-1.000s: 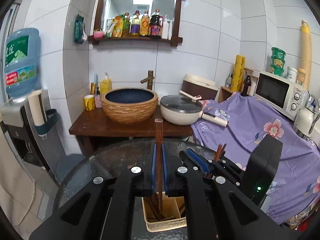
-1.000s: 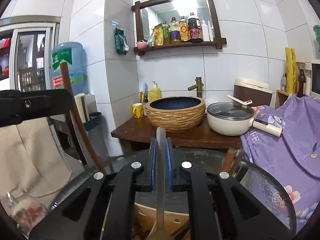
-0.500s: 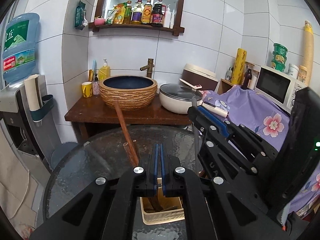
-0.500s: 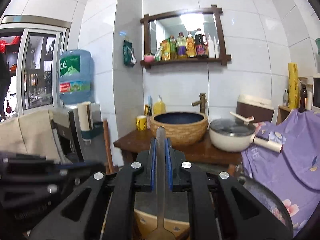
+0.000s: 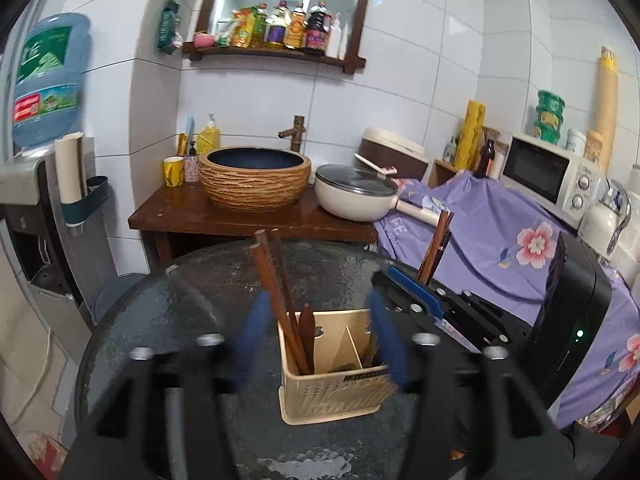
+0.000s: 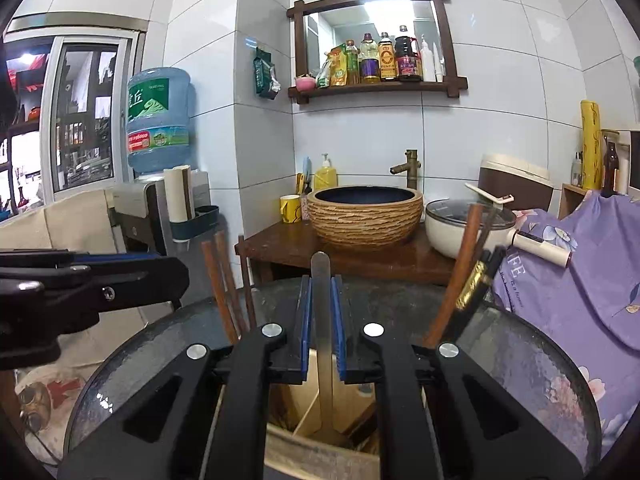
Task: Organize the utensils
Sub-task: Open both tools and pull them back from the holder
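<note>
A beige slotted utensil caddy [image 5: 332, 394] stands on the round glass table [image 5: 180, 312]. Brown wooden chopsticks [image 5: 272, 276] lean in its left compartment. My left gripper [image 5: 316, 300] hovers just above the caddy, blurred, its jaws opening, and the pads press on nothing. My right gripper [image 6: 322, 280] is shut on a flat metal utensil handle [image 6: 322, 312], whose lower end reaches down into the caddy [image 6: 320, 454]. More brown and black-and-gold chopsticks [image 6: 464, 276] stick up on the caddy's right side.
Behind the table a wooden stand [image 5: 224, 216] carries a woven basin [image 5: 254, 180] and a lidded white pot [image 5: 356, 196]. A purple flowered cloth [image 5: 500, 240] covers the counter on the right, with a microwave [image 5: 548, 174]. A water dispenser [image 5: 40, 80] stands left.
My left jaws have let go of the brown chopstick and spread wide; it now stands in the caddy. Both grippers have sunk toward the caddy. The right one still holds the metal utensil.
</note>
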